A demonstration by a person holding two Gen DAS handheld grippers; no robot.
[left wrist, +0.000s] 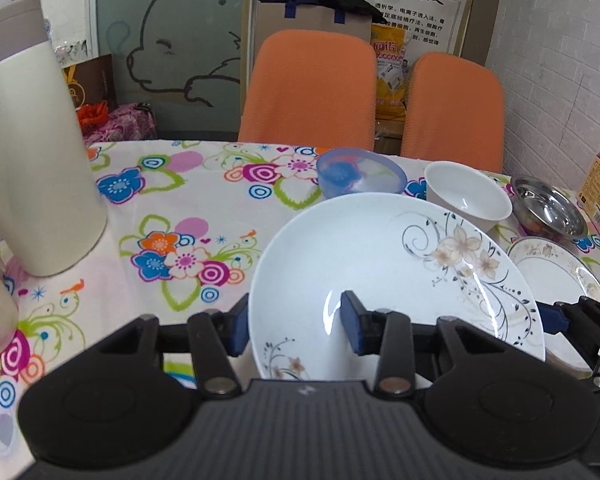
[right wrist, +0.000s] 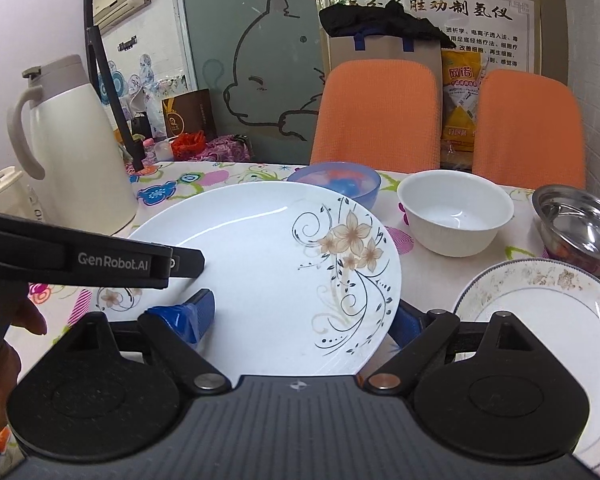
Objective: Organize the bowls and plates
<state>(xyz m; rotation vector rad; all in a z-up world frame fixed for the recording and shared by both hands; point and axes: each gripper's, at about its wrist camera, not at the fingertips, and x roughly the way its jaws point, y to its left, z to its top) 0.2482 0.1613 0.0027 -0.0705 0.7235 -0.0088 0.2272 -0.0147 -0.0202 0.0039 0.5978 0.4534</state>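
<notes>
The left gripper (left wrist: 294, 328) had its blue-padded fingers (left wrist: 352, 326) drawn fairly close and clamped on the near left rim of the white floral plate (left wrist: 380, 264), one finger under the edge and one inside the dish. The right gripper (right wrist: 302, 320) stood much wider, its fingers (right wrist: 198, 314) bracing the same plate (right wrist: 268, 264) from its right side, one pad lying on the inner surface and the other at the outer rim; whether that outer pad actually pressed the rim could not be told. The plate sat tilted between the two tools, over the flowered cloth of the desk (left wrist: 172, 216). Just to its right lay a second plate with a faded gilt border (right wrist: 540, 312), flat on the cloth. Beyond the held plate stood a translucent blue bowl (left wrist: 360, 176), a white bowl (right wrist: 456, 212) and, furthest right, a steel bowl (right wrist: 576, 224), each apart from its neighbours. A cream thermos jug (right wrist: 72, 148) stood at the left side of the desk, and two orange chairs (left wrist: 312, 92) faced the far edge.
</notes>
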